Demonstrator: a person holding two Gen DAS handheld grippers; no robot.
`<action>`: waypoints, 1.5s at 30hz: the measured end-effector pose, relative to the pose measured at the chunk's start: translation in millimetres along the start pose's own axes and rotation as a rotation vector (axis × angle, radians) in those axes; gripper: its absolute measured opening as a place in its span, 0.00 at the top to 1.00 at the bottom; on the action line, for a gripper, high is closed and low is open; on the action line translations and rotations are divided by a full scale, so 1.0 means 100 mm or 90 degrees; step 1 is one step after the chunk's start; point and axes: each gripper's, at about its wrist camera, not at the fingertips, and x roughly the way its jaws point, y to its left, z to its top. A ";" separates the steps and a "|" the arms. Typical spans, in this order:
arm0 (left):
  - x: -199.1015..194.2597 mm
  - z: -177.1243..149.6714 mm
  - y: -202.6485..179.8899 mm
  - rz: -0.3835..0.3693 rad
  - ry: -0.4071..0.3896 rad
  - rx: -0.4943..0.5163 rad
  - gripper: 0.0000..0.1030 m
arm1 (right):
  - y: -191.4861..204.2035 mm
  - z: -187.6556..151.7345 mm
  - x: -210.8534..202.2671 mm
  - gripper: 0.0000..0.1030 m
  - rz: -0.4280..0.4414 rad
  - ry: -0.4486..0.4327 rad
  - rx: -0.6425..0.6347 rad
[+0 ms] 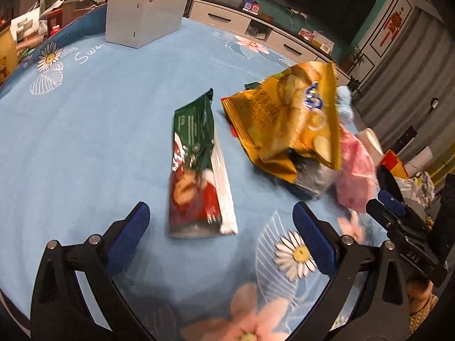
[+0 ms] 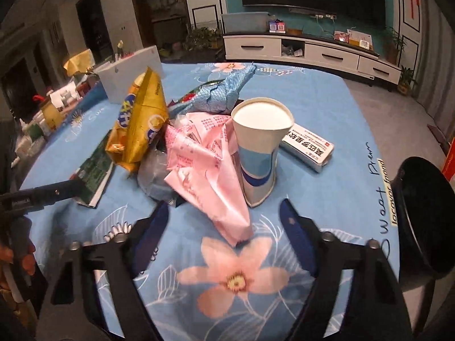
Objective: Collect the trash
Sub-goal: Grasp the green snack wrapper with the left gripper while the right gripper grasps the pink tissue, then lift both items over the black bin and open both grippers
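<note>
While both grippers hovered low over the floral tablecloth point(image 1: 85, 142), left gripper point(image 1: 221, 227) spread wide around a green-and-red snack wrapper point(image 1: 199, 170), right gripper point(image 2: 223, 218) released, straddling a pink wrapper point(image 2: 204, 164) beside a paper cup point(image 2: 258, 153).

The left claw point(image 1: 220, 227) hangs low over the surface point(image 1: 85, 147), its blue-padded fingers point(image 1: 133, 230) spread wide and gripping nothing. The right claw point(image 2: 223, 221) is likewise spread wide and holds nothing, tilted down toward the surface. Each claw shows at the edge of the other's view, close alongside.
</note>
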 end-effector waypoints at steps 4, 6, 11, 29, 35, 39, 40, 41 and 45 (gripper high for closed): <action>0.12 0.00 0.05 -0.003 0.014 -0.008 0.25 | 0.00 0.05 0.12 0.52 0.006 0.014 -0.003; 0.19 0.01 0.09 0.001 0.022 -0.010 0.36 | -0.01 0.05 0.17 0.64 0.002 0.024 -0.004; 0.14 -0.02 0.20 -0.030 0.006 -0.036 0.66 | -0.01 0.02 0.15 0.83 0.005 0.022 -0.005; -0.90 -0.06 -0.08 -0.094 -0.126 0.015 0.83 | -0.12 0.08 -0.97 0.90 0.076 -0.144 0.025; -0.92 0.00 -0.63 -0.134 -0.125 0.093 0.83 | -0.51 0.02 -1.18 0.90 0.036 -0.172 0.082; -0.81 0.03 -1.12 -0.162 -0.108 0.162 0.83 | -0.84 -0.11 -1.27 0.90 0.002 -0.182 0.130; -0.75 0.03 -1.31 -0.173 -0.098 0.187 0.83 | -0.92 -0.15 -1.29 0.90 -0.007 -0.184 0.142; -0.71 0.03 -1.41 -0.179 -0.093 0.201 0.83 | -1.00 -0.18 -1.31 0.90 -0.016 -0.187 0.155; -0.53 -0.02 -1.99 -0.205 -0.077 0.282 0.82 | -1.38 -0.35 -1.41 0.90 -0.057 -0.199 0.212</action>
